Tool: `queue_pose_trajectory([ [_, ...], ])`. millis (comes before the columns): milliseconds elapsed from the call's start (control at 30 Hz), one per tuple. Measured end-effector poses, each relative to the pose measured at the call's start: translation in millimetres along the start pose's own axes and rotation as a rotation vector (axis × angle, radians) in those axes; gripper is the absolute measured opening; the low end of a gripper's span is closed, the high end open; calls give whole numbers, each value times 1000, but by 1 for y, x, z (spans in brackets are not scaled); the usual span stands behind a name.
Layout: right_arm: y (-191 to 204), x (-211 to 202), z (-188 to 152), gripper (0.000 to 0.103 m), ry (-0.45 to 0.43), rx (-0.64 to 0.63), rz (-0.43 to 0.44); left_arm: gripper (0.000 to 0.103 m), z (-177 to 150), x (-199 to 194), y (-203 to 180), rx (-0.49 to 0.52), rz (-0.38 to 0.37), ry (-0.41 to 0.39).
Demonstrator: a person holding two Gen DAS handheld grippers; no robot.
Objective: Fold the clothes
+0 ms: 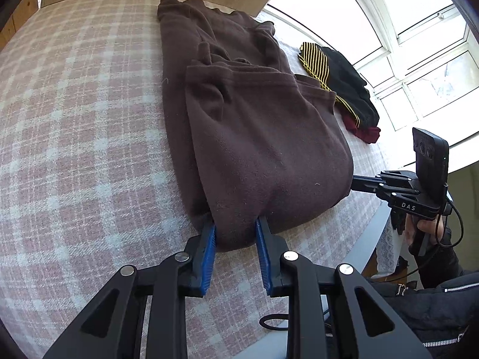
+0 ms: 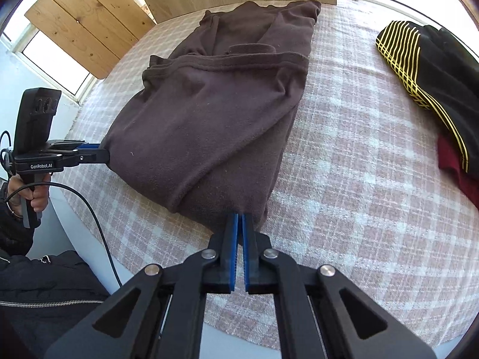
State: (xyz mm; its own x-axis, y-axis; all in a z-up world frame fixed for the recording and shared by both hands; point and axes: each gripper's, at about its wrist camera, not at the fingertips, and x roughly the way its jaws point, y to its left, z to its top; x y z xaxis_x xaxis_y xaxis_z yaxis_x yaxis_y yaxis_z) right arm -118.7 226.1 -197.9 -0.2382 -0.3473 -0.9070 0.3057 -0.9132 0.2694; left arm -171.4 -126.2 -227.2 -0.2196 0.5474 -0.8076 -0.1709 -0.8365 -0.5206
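While the brown fleece garment (image 1: 248,137) lay folded on the pink plaid bedcover (image 1: 83,125), we had our left gripper (image 1: 235,233) clamped on its near corner and our right gripper (image 2: 240,224) pinched shut on the other. A black yellow-striped garment (image 2: 431,89) sat off to the side.

The right gripper (image 1: 354,183), seen at three o'clock from the left wrist, bears "DAS" in white on its black body. The left gripper (image 2: 103,154), at nine o'clock from the right wrist, reads "GenRobot.AI".
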Motion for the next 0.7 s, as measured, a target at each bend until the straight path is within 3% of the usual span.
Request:
queue_pose_trajectory([
  [133, 3, 3, 7, 3, 11, 21, 13, 24, 4, -2, -9, 31, 22, -3],
  [267, 10, 10, 11, 19, 42, 11, -38, 24, 5, -1, -12, 43, 31, 3],
  [367, 27, 2, 8, 19, 2, -46, -96, 24, 5, -3, -11, 39, 28, 1],
  [467, 49, -1, 6, 19, -23, -124, -80, 24, 7, -2, -13, 41, 32, 1],
  [567, 53, 18, 7, 18, 18, -156, -137, 24, 8, -2, -13, 42, 32, 0],
  [633, 48, 24, 8, 16, 31, -158, -130, 24, 8, -3, -13, 44, 33, 1],
  [700, 44, 20, 10, 6, 32, -160, -103, 23, 9, -4, -12, 40, 30, -4],
])
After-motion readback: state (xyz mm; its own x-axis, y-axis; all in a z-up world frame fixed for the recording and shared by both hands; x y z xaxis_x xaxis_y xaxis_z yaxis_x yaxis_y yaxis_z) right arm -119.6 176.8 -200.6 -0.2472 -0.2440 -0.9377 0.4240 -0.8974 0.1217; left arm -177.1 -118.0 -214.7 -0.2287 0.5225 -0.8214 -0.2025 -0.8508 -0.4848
